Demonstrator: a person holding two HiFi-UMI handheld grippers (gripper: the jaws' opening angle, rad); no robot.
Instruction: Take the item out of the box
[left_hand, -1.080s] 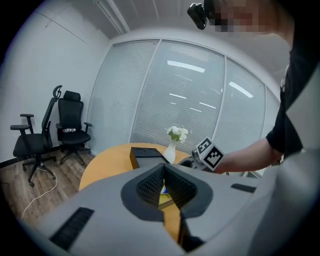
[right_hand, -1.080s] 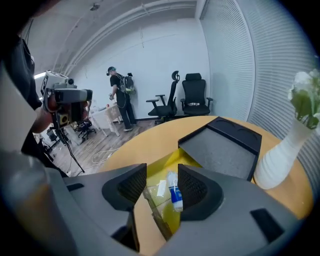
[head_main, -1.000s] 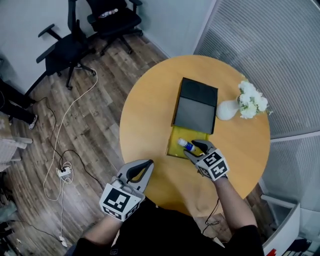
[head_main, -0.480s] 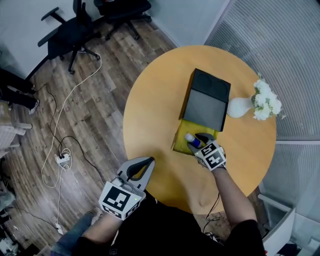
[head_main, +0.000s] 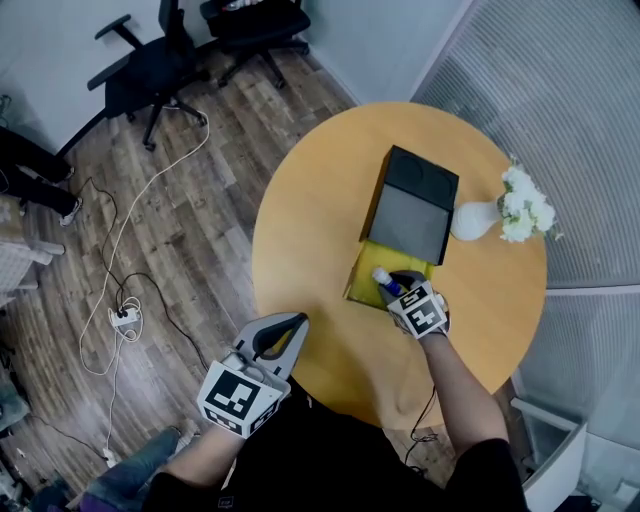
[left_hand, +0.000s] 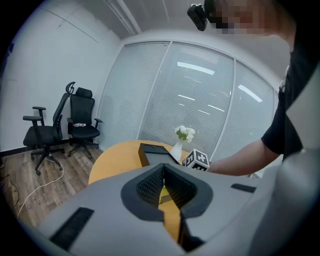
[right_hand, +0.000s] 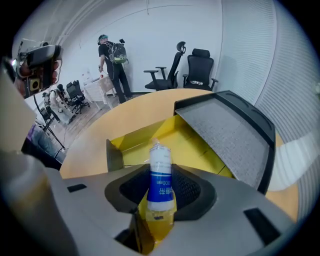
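Head view: right gripper closing on bottle in box

- Right gripper (head_main: 396, 287) reached into the yellow box (head_main: 358, 278) at the near side of the round wooden table (head_main: 310, 230).
- Right gripper view: white bottle (right_hand: 161, 177) with a blue label sat between the jaws, cap end pointing away from the camera. Jaws were closing around it. Dark pad showed on both sides of the bottle, so no firm pinch could be seen.
- Bottle (head_main: 384, 283) was inside the box, over the yellow floor (right_hand: 195, 145), near the box's near edge.
- Box lid (head_main: 410, 215) was folded back beyond the yellow tray, grey lining up (right_hand: 225, 135).
- Left gripper (head_main: 283, 333) hung off the table's near-left edge, well apart from the box. Left gripper view (left_hand: 164, 185): jaws together, only a thin slit showing, nothing between them.
- White vase of white flowers (head_main: 475, 220) stood just right of the lid.
- Two black office chairs (head_main: 150, 70) and a white cable (head_main: 120, 250) were on the wood floor to the left.
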